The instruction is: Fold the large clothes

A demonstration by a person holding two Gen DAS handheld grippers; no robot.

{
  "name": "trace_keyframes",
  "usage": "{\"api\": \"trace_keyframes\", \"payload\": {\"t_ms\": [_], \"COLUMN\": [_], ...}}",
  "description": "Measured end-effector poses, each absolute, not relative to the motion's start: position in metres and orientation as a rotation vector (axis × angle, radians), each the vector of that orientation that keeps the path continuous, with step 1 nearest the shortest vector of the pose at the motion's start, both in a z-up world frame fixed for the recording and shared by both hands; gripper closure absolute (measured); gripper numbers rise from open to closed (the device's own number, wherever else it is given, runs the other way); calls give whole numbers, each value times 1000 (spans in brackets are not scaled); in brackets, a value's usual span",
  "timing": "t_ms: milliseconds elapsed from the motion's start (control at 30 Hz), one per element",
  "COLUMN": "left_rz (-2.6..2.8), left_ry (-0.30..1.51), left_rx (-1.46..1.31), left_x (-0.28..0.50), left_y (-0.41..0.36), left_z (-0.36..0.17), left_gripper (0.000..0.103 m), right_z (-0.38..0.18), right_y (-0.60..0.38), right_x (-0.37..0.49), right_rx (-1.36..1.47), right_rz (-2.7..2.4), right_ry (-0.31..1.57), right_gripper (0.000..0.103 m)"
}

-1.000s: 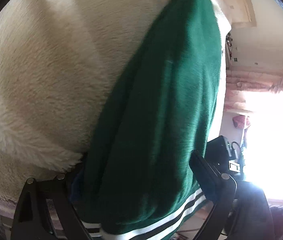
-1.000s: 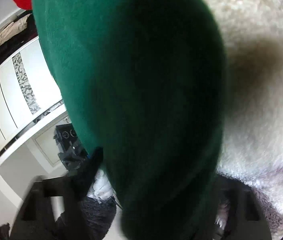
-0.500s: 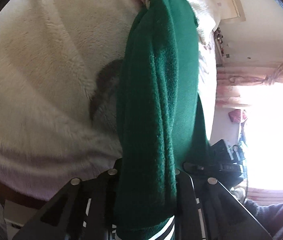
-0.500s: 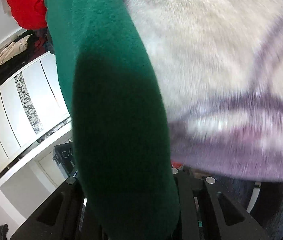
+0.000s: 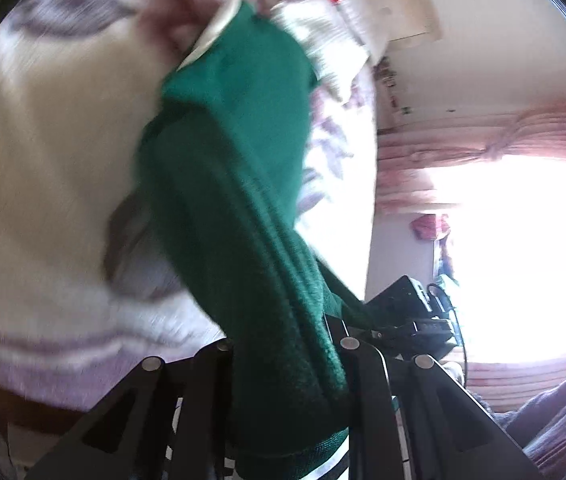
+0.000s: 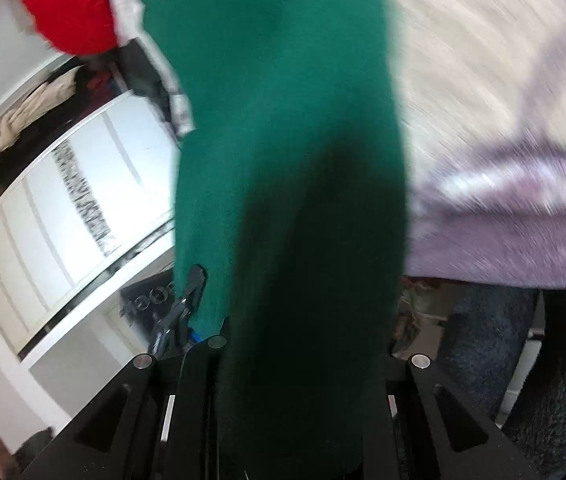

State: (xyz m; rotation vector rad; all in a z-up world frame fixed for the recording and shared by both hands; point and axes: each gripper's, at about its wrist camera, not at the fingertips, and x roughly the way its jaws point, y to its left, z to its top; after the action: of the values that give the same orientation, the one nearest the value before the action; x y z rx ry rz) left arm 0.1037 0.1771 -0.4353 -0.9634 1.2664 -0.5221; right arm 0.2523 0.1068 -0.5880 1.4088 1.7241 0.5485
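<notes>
- Change since half a second ago: in my left view the green garment [image 5: 243, 216] now slants leftward and the cream-and-purple blanket [image 5: 43, 160] blurs; my right view shows the garment wider.
- Left tongs [image 5: 287, 344]: clenched on the green garment, striped hem below the fingers.
- Right tongs [image 6: 299, 356]: clamped on the same garment, which rises ahead of them.
- Red cloth [image 6: 71, 8]: far ahead, upper left.

Daylit fisheye views, blurred and partly blown out.
A window [image 5: 523, 248] glares white at right of the left view; motion smears the blanket [image 6: 503, 128], black vignette rings both frames.
</notes>
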Motion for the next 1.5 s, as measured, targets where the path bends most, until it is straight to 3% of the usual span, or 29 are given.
{"api": "trace_keyframes", "payload": {"t_ms": [200,300,367,400,433,500,533,567,600,700,867,1033,1100,1233,1300,1333,1367,1433,1500], "left_rz": [-577,-594,-587,-591,-582,-572,-590,-589,-593,-503,-510,-474,-457,-414,-413,-404,-406,-420,-418], "left_ry": [1208,1229,1270,1295,1330,1382,1398,1387,1358,1265,1180,1177,1215,1270,1245,1244,1238,1185,1160], "left_rx": [-1055,-1083,-1142,-1185,-1228,-1301,-1358,-1456,-1554,-1780,-1438,-954,-780,-504,-422,-367,-366,-424,-481], "left_x": [188,244,285,303,322,353,365,373,378,382,375,371,386,429,440,443,443,432,421], "left_y": [177,176,180,179,180,183,184,187,191,206,217,203,180,133,123,114,114,126,139], "left_z": [-415,-425,-447,-461,-478,-507,-523,-539,-553,-586,-543,-494,-493,-513,-519,-520,-518,-505,-490], "left_gripper": [88,86,83,82,77,72,59,39,31,27,27,27,27,27,39,64,80,84,86], "right_z": [-530,-520,-519,-525,-527,-531,-537,-545,-556,-579,-565,-522,-530,-559,-573,-576,-578,-571,-555], "right_y": [80,65,51,44,38,29,23,18,12,-6,-37,-49,-40,-25,-21,-18,-16,-14,-25], "right_x": [345,403,447,468,490,532,549,564,579,601,613,612,607,601,609,609,611,614,609], "right_rx": [1424,1448,1505,1546,1585,1650,1665,1668,1661,1698,1791,1114,877,711,748,769,770,679,715], "right_rz": [605,605,577,564,558,561,542,505,458,341,377,271,260,287,325,336,330,278,289], "right_ry": [1613,1575,1551,1538,1520,1475,1465,1466,1474,1418,1181,1359,1439,1489,1490,1481,1461,1441,1397], "right_gripper": [80,75,66,55,37,19,18,18,17,17,16,14,14,14,15,31,41,75,80]}}
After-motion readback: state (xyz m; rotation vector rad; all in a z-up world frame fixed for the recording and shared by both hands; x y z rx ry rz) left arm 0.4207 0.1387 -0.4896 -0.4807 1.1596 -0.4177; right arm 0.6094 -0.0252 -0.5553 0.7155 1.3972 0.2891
